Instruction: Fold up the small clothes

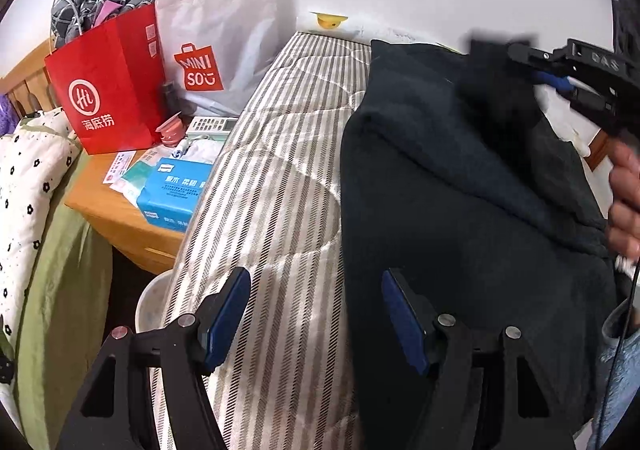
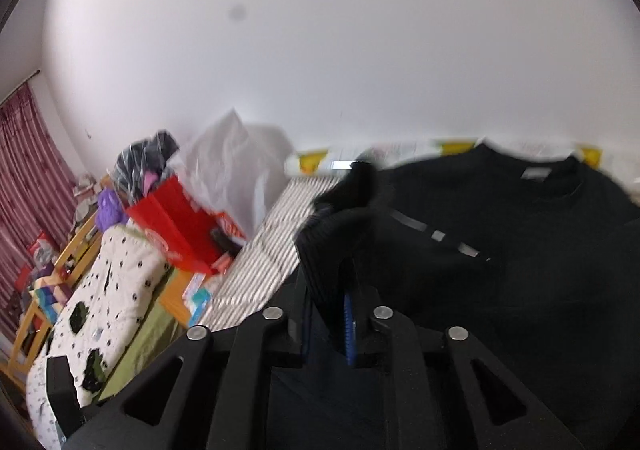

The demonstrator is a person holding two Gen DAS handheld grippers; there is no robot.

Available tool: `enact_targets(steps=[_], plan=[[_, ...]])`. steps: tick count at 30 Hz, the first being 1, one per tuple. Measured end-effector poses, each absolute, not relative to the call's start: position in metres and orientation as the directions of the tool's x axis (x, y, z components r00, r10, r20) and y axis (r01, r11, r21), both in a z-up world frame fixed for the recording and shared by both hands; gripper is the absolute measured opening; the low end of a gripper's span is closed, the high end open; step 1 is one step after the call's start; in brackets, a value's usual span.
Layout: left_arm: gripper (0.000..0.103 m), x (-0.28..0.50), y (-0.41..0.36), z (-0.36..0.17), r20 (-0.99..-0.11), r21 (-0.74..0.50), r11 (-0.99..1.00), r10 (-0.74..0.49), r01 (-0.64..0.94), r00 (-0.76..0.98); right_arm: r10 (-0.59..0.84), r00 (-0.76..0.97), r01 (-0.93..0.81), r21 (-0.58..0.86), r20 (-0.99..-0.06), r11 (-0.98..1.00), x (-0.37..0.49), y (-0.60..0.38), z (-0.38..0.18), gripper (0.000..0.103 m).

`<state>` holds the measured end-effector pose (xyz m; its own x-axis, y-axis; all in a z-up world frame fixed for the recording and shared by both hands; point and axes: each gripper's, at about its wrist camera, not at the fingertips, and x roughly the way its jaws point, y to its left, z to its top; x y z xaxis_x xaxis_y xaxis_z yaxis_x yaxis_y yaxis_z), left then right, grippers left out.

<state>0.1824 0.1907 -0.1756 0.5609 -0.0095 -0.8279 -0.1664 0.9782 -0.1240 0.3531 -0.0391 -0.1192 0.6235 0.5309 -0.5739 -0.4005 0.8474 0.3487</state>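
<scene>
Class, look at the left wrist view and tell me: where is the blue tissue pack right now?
The blue tissue pack lies on the wooden bedside table, left of the striped mattress and just below the red paper bag.

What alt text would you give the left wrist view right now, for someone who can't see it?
The open left gripper hovers over a dark sweatshirt spread on a striped mattress. At upper right the right gripper lifts a fold of the sweatshirt. A red bag stands on the wooden bedside table at left.
</scene>
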Motion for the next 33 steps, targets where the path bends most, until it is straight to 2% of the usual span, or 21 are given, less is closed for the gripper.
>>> enact_targets(steps=[1, 3, 5, 8, 12, 14, 16, 19, 22, 24, 26, 27, 29, 30, 33], plan=[[0.066, 0.184, 0.189, -0.175, -0.827, -0.127, 0.978, -0.013, -0.163, 0.562, 0.544, 0.606, -0.409, 0.359, -0.581, 0.839, 0.352, -0.042, -0.123, 0.043], [0.066, 0.192, 0.181, -0.172, -0.821, -0.138, 0.98, -0.032, -0.144, 0.57, 0.531, 0.621, -0.407, 0.342, -0.576, 0.847, 0.345, -0.053, -0.125, 0.065], [0.066, 0.201, 0.171, -0.169, -0.815, -0.149, 0.982, -0.054, -0.118, 0.576, 0.487, 0.663, -0.384, 0.3, -0.57, 0.873, 0.333, -0.073, -0.124, 0.066], [0.066, 0.219, 0.153, -0.161, -0.803, -0.157, 0.984, -0.08, -0.081, 0.59, 0.336, 0.7, -0.29, 0.178, -0.63, 0.94, 0.316, -0.121, -0.126, 0.065], [0.066, 0.246, 0.131, -0.155, -0.787, -0.142, 0.989, -0.083, -0.048, 0.611, 0.132, 0.734, -0.157, 0.022, -0.666, 0.987, 0.292, -0.188, -0.137, 0.065], [0.065, 0.256, 0.127, -0.154, -0.781, -0.147, 0.988, -0.087, -0.046, 0.619, 0.063, 0.719, -0.109, -0.022, -0.692, 0.994, 0.283, -0.214, -0.148, 0.062], [0.064, 0.266, 0.126, -0.153, -0.774, -0.164, 0.985, -0.098, -0.049, 0.625, 0.009, 0.686, -0.064, -0.047, -0.728, 0.997, 0.27, -0.246, -0.165, 0.051], [0.054, 0.281, 0.127, -0.151, -0.76, -0.184, 0.981, -0.104, -0.058, 0.641, -0.016, 0.653, -0.008, -0.028, -0.757, 1.0, 0.254, -0.28, -0.185, 0.049], [0.054, 0.3, 0.126, -0.157, -0.778, -0.183, 0.981, -0.107, -0.06, 0.619, -0.007, 0.643, 0.039, 0.023, -0.766, 0.999, 0.24, -0.306, -0.199, 0.049], [0.048, 0.311, 0.126, -0.165, -0.793, -0.202, 0.977, -0.123, -0.067, 0.596, 0.008, 0.642, 0.055, 0.057, -0.767, 0.997, 0.233, -0.316, -0.206, 0.049], [0.034, 0.316, 0.126, -0.169, -0.796, -0.218, 0.973, -0.134, -0.074, 0.59, 0.036, 0.641, 0.06, 0.096, -0.767, 0.994, 0.23, -0.32, -0.211, 0.049], [0.031, 0.318, 0.126, -0.171, -0.795, -0.222, 0.972, -0.135, -0.077, 0.591, 0.054, 0.638, 0.058, 0.118, -0.768, 0.991, 0.229, -0.32, -0.214, 0.049], [0.014, 0.319, 0.123, -0.169, -0.793, -0.191, 0.978, -0.102, -0.086, 0.601, 0.085, 0.635, 0.053, 0.153, -0.768, 0.987, 0.231, -0.321, -0.218, 0.049], [0.01, 0.32, 0.121, -0.168, -0.793, -0.175, 0.981, -0.092, -0.081, 0.602, 0.094, 0.633, 0.053, 0.164, -0.768, 0.985, 0.233, -0.32, -0.219, 0.049], [0.006, 0.318, 0.118, -0.159, -0.776, -0.142, 0.987, -0.061, -0.08, 0.628, 0.103, 0.628, 0.049, 0.171, -0.771, 0.984, 0.243, -0.314, -0.221, 0.049]])
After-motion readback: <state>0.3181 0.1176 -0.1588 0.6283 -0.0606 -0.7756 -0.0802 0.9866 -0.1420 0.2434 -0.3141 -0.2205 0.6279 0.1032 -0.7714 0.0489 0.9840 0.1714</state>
